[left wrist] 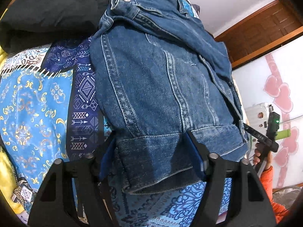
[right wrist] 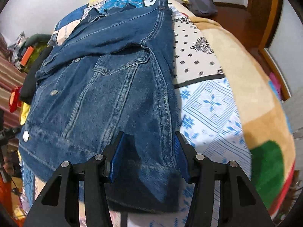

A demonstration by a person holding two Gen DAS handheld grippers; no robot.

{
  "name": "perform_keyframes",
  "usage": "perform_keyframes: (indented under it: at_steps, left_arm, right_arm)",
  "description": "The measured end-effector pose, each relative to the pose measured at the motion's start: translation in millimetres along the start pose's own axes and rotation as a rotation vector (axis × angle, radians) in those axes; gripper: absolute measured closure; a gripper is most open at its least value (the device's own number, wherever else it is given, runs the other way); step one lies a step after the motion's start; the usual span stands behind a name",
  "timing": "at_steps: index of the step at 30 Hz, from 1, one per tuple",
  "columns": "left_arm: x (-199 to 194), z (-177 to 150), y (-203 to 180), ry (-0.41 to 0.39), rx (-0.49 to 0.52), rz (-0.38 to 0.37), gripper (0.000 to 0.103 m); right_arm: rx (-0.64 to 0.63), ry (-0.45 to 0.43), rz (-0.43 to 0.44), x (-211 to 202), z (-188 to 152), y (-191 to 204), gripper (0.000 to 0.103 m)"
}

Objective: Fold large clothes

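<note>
A blue denim jacket (left wrist: 157, 87) lies on a patterned bedspread (left wrist: 36, 102), its sleeves folded in across the body. My left gripper (left wrist: 149, 141) is open, its blue-padded jaws spread to either side of the jacket's bottom hem on one side. In the right wrist view the jacket (right wrist: 106, 94) lies front up with pocket flap and metal buttons showing. My right gripper (right wrist: 147, 140) is open, its jaws straddling the hem at the jacket's other bottom corner. The right gripper also shows in the left wrist view (left wrist: 269, 132), at the jacket's far hem corner.
A black garment (left wrist: 49, 13) lies on the bed beyond the jacket's collar. A beige blanket (right wrist: 244, 79) with coloured patches covers the bed's right side. A purple bag (right wrist: 201, 0) sits on a wooden surface behind. A silver suitcase (left wrist: 255, 113) stands by the wall.
</note>
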State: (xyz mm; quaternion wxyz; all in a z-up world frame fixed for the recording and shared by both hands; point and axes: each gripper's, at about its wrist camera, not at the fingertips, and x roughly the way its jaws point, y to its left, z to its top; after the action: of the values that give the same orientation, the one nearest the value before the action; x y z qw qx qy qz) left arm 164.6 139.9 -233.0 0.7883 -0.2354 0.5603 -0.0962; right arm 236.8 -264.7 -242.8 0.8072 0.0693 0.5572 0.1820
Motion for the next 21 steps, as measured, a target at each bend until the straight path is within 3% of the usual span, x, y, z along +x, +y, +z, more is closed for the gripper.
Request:
perform_keyframes:
  at_steps: [1,3,4,6,10,15,21]
  left_arm:
    - [-1.1,1.4,-0.9,-0.010,0.008,0.006,0.051]
    - [-7.2,3.2,-3.4,-0.029,0.023,0.011,0.066]
    - [-10.9,4.6,-5.2,-0.037,0.034,0.023,0.075]
    - [-19.3,8.6,-5.6,-0.053,0.044,0.007,0.081]
    - [-42.9,24.6,-10.3,-0.108,0.054,-0.034,0.086]
    - [-73.2,63.1,-23.8,-0.198,0.047,-0.139,0.088]
    - [-95.3,138.1,-51.8,-0.293,0.113,-0.130,0.088]
  right_arm:
    - [0.010,-0.005,0.005,1.6,1.7,1.0,0.077]
    - [0.018,0.003,0.011,4.2,6.4,3.5,0.088]
    - [0.022,0.001,0.024,1.4,4.4,5.6,0.091]
    - [0.019,-0.019,0.053,-7.5,9.4,9.3,0.093]
    - [-0.043,-0.093,0.045,-33.7,26.1,25.9,0.094]
    - [-0.082,-0.190,0.078,-61.6,67.8,43.5,0.095]
    - [-0.071,-0.294,0.082,-75.0,144.7,50.9,0.095]
